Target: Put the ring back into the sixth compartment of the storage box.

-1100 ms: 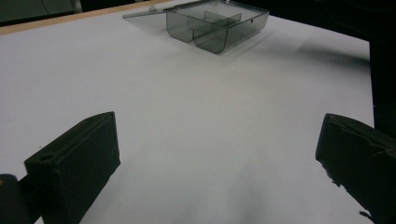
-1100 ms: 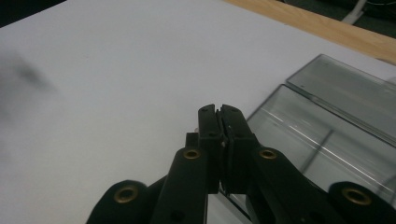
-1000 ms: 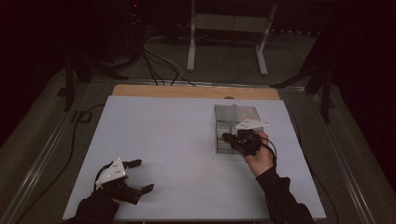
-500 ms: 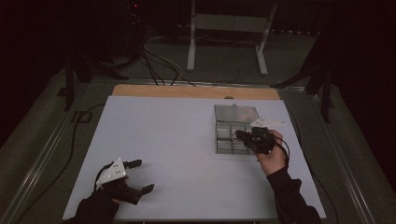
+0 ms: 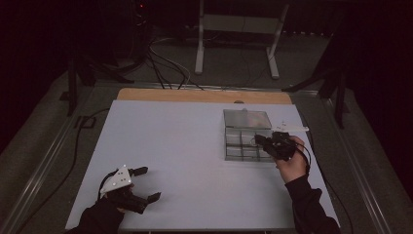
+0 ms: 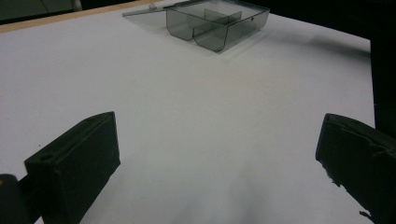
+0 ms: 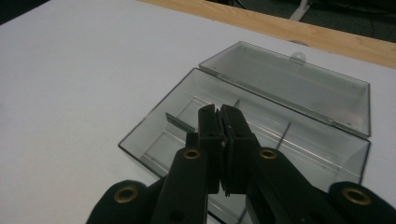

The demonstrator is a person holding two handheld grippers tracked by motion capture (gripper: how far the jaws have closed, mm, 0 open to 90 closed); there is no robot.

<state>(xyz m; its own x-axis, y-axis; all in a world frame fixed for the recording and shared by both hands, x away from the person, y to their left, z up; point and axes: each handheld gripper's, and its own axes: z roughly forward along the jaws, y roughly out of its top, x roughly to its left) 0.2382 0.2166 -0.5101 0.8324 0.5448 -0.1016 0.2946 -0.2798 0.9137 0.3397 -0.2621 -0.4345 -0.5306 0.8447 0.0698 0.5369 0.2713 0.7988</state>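
While the left gripper (image 5: pixel 142 184) idles wide open, empty, at the near left, the box (image 5: pixel 246 134) sits far right on the table (image 5: pixel 185 146), lid already open, compartments apparently empty. Right gripper (image 7: pixel 223 133) hovers above it, jaws closed, seemingly holding nothing. Filling or closing remains.

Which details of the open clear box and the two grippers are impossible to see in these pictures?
- Clear box, right gripper view: the shut right gripper covers its middle compartments, so any contents there stay hidden.
- The same box, high view: too small and dim to see inside.
- Left gripper, left gripper view: the bottom and right edges cut off both open jaws.
- Box lid, left gripper view: cut by the top edge.
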